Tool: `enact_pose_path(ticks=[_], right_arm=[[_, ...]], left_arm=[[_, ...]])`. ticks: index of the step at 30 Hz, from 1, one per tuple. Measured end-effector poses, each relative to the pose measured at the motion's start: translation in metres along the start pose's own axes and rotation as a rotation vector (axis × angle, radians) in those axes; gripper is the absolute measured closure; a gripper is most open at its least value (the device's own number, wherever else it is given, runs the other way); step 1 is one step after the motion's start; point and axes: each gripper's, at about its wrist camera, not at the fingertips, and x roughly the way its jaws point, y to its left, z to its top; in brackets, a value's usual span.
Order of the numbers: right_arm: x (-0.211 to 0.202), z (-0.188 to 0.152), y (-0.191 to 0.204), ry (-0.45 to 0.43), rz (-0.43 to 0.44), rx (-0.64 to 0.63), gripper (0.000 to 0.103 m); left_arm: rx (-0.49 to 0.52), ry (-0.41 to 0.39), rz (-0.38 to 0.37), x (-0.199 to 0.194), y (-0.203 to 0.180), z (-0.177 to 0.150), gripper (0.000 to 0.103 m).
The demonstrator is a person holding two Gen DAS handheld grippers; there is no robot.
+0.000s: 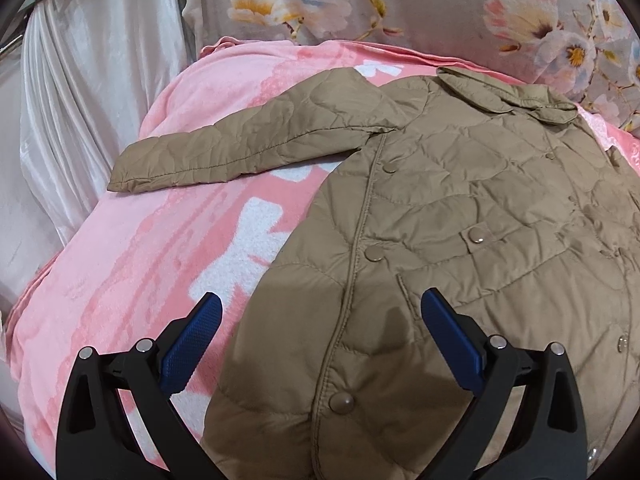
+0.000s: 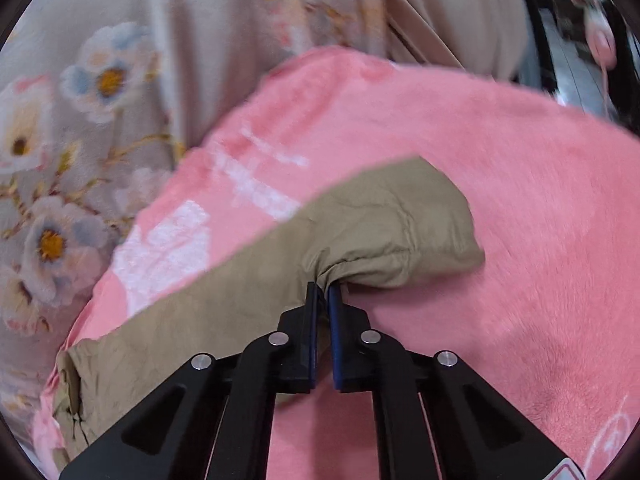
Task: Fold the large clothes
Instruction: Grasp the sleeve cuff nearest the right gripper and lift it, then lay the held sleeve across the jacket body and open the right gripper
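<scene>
Over on the far left of the left wrist view, a white curtain is hanging beside the bed, and the pink blanket is spreading out under everything. Lying across that blanket is the tan jacket, front side up, snaps showing down its edge. Its one sleeve is stretching out leftward, flat on the blanket, cuff pointing at the curtain. The collar is sitting at the far end, near the floral cover.

The left tongs are hovering wide apart over the jacket's near hem, gripping nothing. The left finger is hanging above bare blanket just beside the jacket's edge, the right finger above the quilted front near a pocket. Whether the tips are touching the cloth, I cannot tell.

Moving to the right wrist view: floral cover on the left, blanket filling the right. The other sleeve is running diagonally from lower left up to the middle. The right tongs are pressed together, pinching a bunched fold of that sleeve just short of its cuff, the fabric puckering at the tips. The cuff end is bulging out beyond the pinch, to the right. This view is slightly blurred.
</scene>
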Motion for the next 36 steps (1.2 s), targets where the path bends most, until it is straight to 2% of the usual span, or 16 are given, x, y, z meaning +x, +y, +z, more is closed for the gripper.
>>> enact_pose_path(ticks=[2, 4, 7, 9, 12, 16, 21, 24, 26, 27, 28, 29, 31, 34, 35, 36], right_arm=[[-0.024, 0.002, 0.035, -0.046, 0.077, -0.072, 0.098], [-0.056, -0.004, 0.087, -0.066, 0.215, -0.173, 0.099], [-0.097, -0.035, 0.168, -0.071, 0.357, -0.377, 0.100], [-0.119, -0.071, 0.220, -0.046, 0.445, -0.520, 0.100], [-0.136, -0.136, 0.284, 0.051, 0.565, -0.684, 0.102], [-0.139, -0.222, 0.339, 0.158, 0.638, -0.862, 0.102], [-0.129, -0.320, 0.368, 0.289, 0.651, -0.999, 0.102], [-0.119, -0.356, 0.376, 0.339, 0.609, -1.074, 0.102], [-0.115, -0.367, 0.369, 0.357, 0.599, -1.091, 0.093], [-0.117, -0.367, 0.368, 0.364, 0.601, -1.099, 0.091], [-0.119, -0.366, 0.364, 0.373, 0.609, -1.091, 0.083], [-0.119, -0.363, 0.361, 0.386, 0.620, -1.078, 0.068], [-0.130, -0.356, 0.351, 0.390, 0.661, -1.045, 0.051], [-0.139, -0.329, 0.320, 0.348, 0.653, -1.002, 0.050], [-0.136, -0.315, 0.307, 0.344, 0.634, -0.959, 0.050], [-0.131, -0.300, 0.295, 0.343, 0.615, -0.910, 0.050]], left_arm=[[-0.004, 0.002, 0.008, 0.002, 0.001, 0.001, 0.006], [-0.012, -0.001, 0.012, 0.003, 0.003, 0.003, 0.006], [-0.030, -0.009, 0.015, 0.003, 0.006, 0.009, 0.005], [-0.048, -0.009, 0.011, 0.005, 0.011, 0.016, 0.005], [-0.071, -0.008, 0.013, 0.007, 0.020, 0.024, 0.006], [-0.085, -0.013, 0.030, 0.012, 0.037, 0.029, 0.006], [-0.098, -0.005, -0.003, 0.016, 0.049, 0.032, 0.006], [-0.111, 0.006, -0.102, 0.017, 0.045, 0.038, 0.006], [-0.132, 0.025, -0.201, 0.019, 0.039, 0.045, 0.006], [-0.154, 0.036, -0.268, 0.021, 0.035, 0.050, 0.006], [-0.167, 0.048, -0.307, 0.023, 0.032, 0.054, 0.006], [-0.181, 0.061, -0.340, 0.026, 0.028, 0.058, 0.006], [-0.213, 0.100, -0.425, 0.037, 0.016, 0.068, 0.006], [-0.275, 0.198, -0.523, 0.061, -0.003, 0.080, 0.006], [-0.311, 0.235, -0.572, 0.071, -0.009, 0.083, 0.006], [-0.328, 0.255, -0.586, 0.077, -0.013, 0.085, 0.006]])
